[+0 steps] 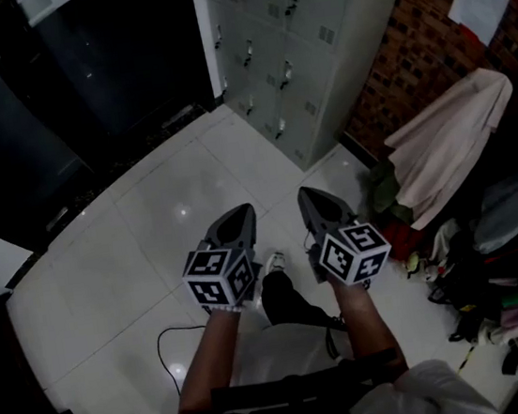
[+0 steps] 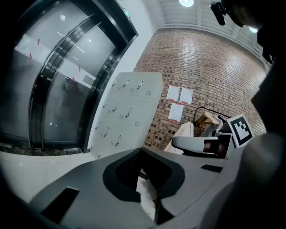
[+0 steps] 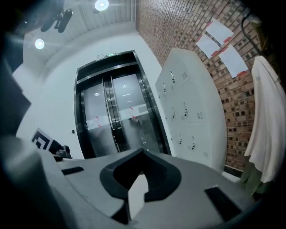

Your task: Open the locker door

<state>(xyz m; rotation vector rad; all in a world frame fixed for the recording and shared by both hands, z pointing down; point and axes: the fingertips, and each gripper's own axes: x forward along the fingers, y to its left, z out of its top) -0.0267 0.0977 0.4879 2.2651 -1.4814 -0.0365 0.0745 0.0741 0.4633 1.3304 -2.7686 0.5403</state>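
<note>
The step in hand looks like the approach. The tall pale-grey metal locker cabinet [image 1: 288,51] stands against the red brick wall [image 1: 410,58], well apart from both tools across the glossy white tiled floor [image 1: 148,225]. Every door on it appears closed. The left gripper [image 1: 239,215] and the right gripper [image 1: 311,196] hang side by side in front of the person, each with its jaws together and nothing between them. To do this well, I judge the person should walk up square to the cabinet's front and pick one door. One gripper's jaws should be spread before it reaches the small dark latch handle [image 1: 286,75], since closed tips cannot take hold. Coming in level with the handle should keep the pull straight, and the pale pink draped garment [image 1: 449,143] on the right is best given room.
</note>
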